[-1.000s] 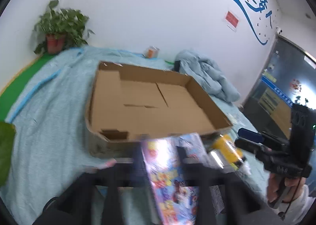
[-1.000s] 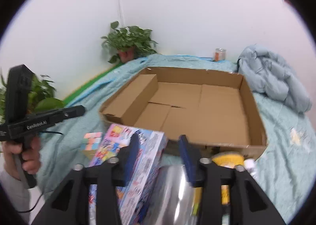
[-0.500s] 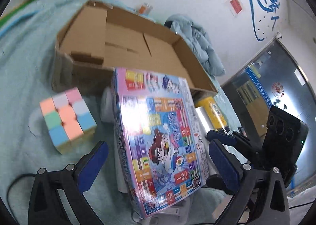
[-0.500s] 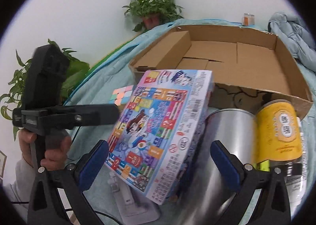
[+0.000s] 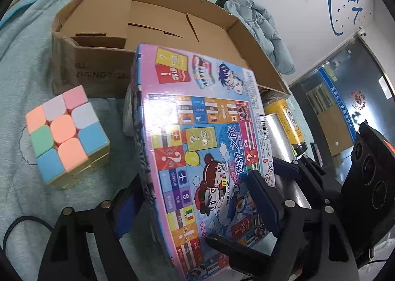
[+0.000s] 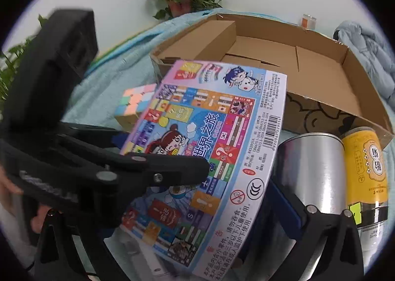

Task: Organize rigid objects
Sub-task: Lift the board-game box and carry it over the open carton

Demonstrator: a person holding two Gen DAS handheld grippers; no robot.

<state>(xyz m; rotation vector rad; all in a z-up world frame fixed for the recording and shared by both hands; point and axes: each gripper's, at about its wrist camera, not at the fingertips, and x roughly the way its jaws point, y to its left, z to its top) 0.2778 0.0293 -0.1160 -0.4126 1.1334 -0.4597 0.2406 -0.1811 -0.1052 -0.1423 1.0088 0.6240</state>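
The board game box lies tilted just near of the open cardboard box, on the blue blanket. The left gripper straddles the box's near end; its fingers are closing on the box's long edges, but whether they press yet cannot be told. The right gripper stands released and spread wide beside the box, over a steel tin. A pastel puzzle cube sits to the left, and a yellow can to the right.

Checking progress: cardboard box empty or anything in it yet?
Empty as far as visible: the cardboard box shows only bare floor flaps in both views.
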